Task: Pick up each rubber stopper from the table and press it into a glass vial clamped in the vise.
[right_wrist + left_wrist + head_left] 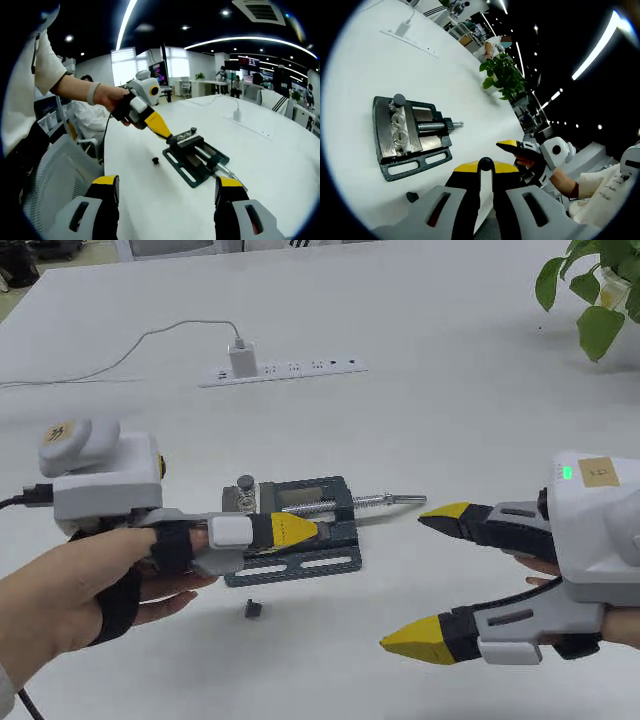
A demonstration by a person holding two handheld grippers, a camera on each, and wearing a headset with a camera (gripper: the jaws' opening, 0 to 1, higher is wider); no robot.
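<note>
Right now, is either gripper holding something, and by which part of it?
The left gripper pinches a rubber stopper by its sides between the yellow jaw tips, rounded end standing out. The right gripper is open and holds nothing.

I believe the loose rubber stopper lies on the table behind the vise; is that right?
Not quite: the loose rubber stopper lies on the table in front of the vise, nearer the person, as the head view shows.

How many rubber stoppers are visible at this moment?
3. One stopper caps a vial in the vise; one lies loose on the table nearby; one seems pinched in the left claw. More may be hidden.
</note>
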